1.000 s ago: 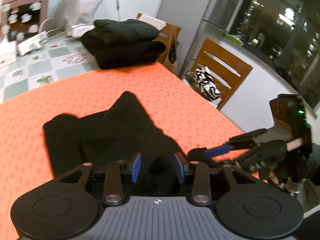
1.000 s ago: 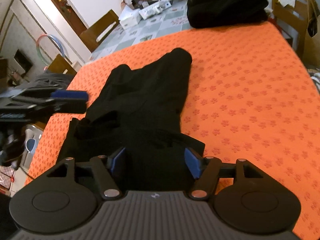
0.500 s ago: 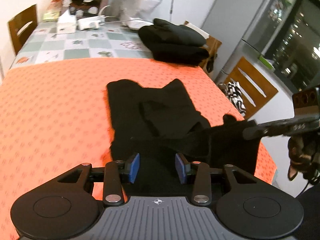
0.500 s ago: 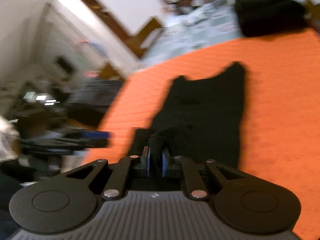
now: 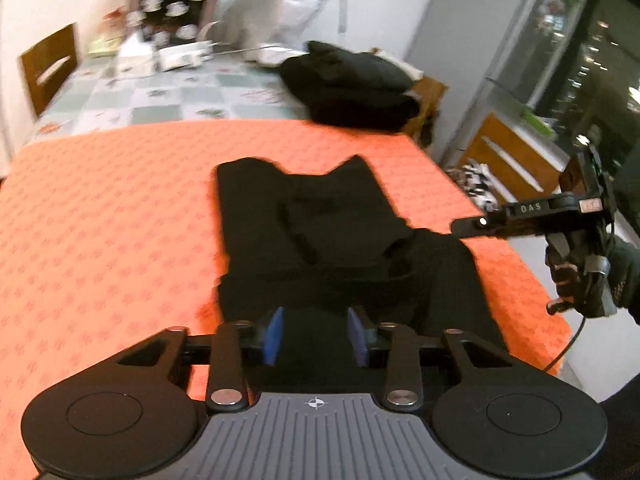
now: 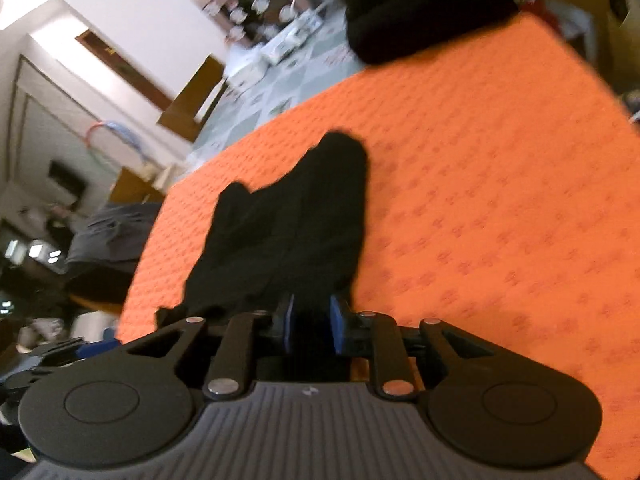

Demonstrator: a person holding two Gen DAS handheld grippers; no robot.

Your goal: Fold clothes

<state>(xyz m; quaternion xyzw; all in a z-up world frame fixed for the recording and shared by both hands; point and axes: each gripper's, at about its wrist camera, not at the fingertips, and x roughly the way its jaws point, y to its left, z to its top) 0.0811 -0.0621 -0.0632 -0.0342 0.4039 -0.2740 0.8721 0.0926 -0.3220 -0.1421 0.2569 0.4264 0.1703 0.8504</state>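
Since a second ago you have swung both hands toward the near end of the black garment (image 5: 316, 236), and your right gripper's jaws, wide apart then, now stand narrow. That garment lies lengthwise on the orange cloth (image 5: 100, 216) over the table, its two rounded ends pointing away from you and its near end bunched up under your grippers. Beyond it, at the far edge of the cloth, sits a stack of folded black clothes (image 5: 352, 84). Your left gripper (image 5: 316, 334) hangs over the near hem with the blue pads (image 5: 274, 334) apart and closing; fabric lies between them, but whether they press it you cannot tell. Your right gripper (image 6: 311, 326) has black cloth between its close-set pads as its jaws ease open; a grip cannot be confirmed
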